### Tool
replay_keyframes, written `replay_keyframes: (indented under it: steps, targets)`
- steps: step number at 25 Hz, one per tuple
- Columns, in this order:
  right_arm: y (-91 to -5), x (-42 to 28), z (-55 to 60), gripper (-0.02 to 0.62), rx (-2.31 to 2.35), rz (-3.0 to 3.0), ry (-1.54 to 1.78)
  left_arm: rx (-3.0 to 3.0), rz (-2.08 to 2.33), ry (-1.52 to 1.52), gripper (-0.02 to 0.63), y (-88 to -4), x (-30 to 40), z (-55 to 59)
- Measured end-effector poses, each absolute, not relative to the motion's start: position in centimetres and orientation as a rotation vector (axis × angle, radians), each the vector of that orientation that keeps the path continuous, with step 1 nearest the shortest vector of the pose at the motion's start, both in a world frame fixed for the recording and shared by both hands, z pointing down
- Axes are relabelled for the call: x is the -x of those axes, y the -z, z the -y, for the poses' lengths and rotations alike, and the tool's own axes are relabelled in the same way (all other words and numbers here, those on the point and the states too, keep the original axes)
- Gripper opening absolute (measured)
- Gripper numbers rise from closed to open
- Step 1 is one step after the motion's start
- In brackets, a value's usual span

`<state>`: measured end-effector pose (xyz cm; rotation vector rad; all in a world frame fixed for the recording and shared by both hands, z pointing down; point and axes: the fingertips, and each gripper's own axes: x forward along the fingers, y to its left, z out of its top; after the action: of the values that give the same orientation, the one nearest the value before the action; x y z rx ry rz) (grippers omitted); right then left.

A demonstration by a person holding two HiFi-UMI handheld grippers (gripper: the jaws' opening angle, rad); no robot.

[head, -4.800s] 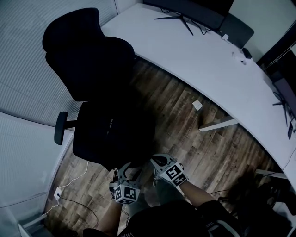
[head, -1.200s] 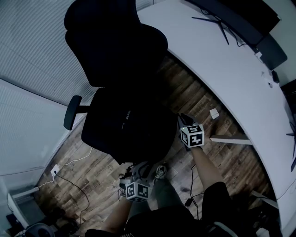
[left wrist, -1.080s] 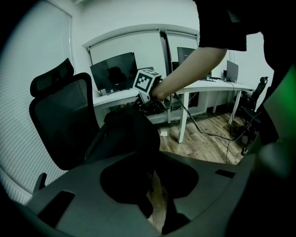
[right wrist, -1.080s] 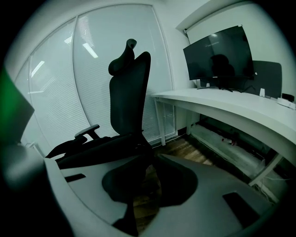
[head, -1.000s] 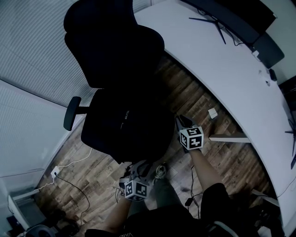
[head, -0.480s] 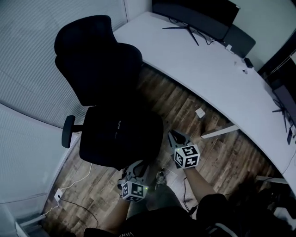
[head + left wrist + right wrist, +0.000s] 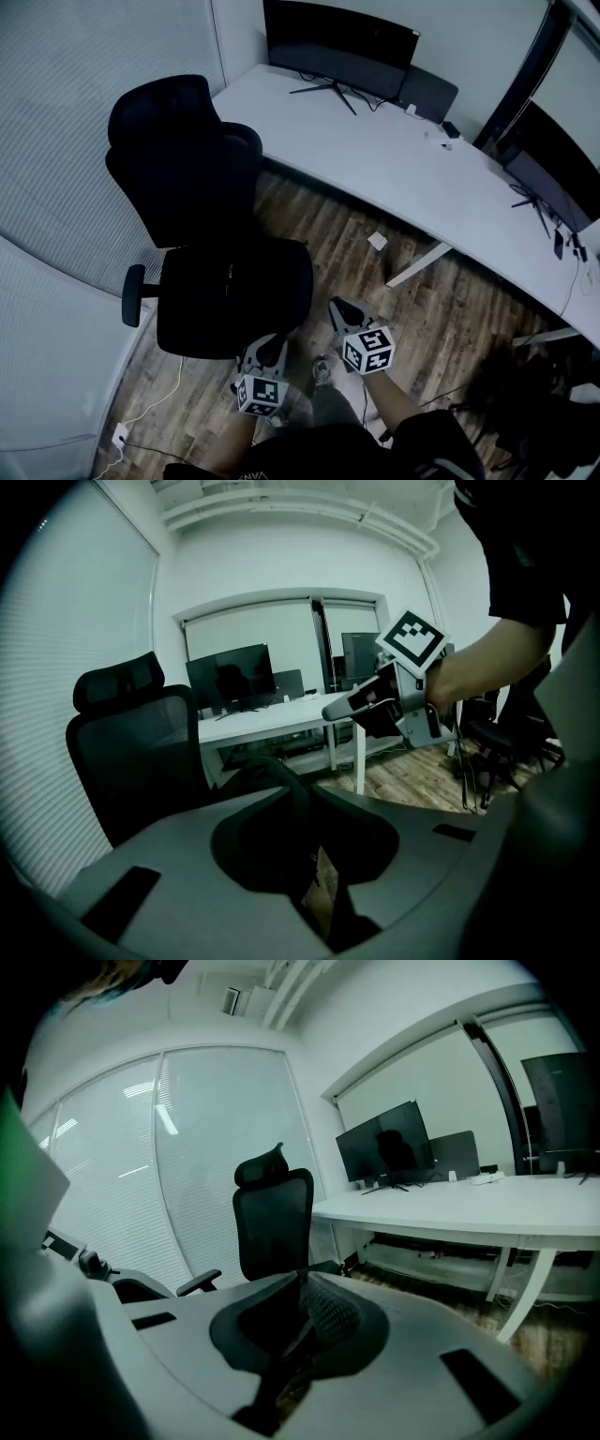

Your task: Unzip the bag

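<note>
A black bag (image 7: pixel 234 286) lies on the seat of a black office chair (image 7: pixel 178 178); it is too dark to make out its zipper. My left gripper (image 7: pixel 265 349) hangs just off the seat's front edge, its jaws closing with a thin gap and nothing between them. In the left gripper view that gripper (image 7: pixel 291 789) points past the chair (image 7: pixel 122 742) at the right gripper (image 7: pixel 375 700). My right gripper (image 7: pixel 339 309) is shut and empty, a little right of the seat. In the right gripper view the right gripper (image 7: pixel 302 1283) faces the chair's back (image 7: pixel 272 1208).
A long white curved desk (image 7: pixel 422 178) runs behind the chair with monitors (image 7: pixel 337 42) on it. Its white leg (image 7: pixel 417 265) and a small white box (image 7: pixel 377 241) are on the wooden floor. White cables (image 7: pixel 141 422) trail at lower left. Window blinds fill the left.
The right gripper has drawn back from the bag's right side toward the person. The left gripper has stayed at the seat's front edge. The head view has tilted up, showing more desk.
</note>
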<state>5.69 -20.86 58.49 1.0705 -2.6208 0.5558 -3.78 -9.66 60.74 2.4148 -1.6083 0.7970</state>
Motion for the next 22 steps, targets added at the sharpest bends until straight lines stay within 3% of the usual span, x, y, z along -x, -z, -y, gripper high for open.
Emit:
replay_keyframes:
  steps: [22]
  targets:
    - [-50.0, -4.2, 2.8, 0.049, -1.277, 2.692, -0.54, -2.534, 1.671, -0.63, 0.021, -52.0, 7.5, -3.3]
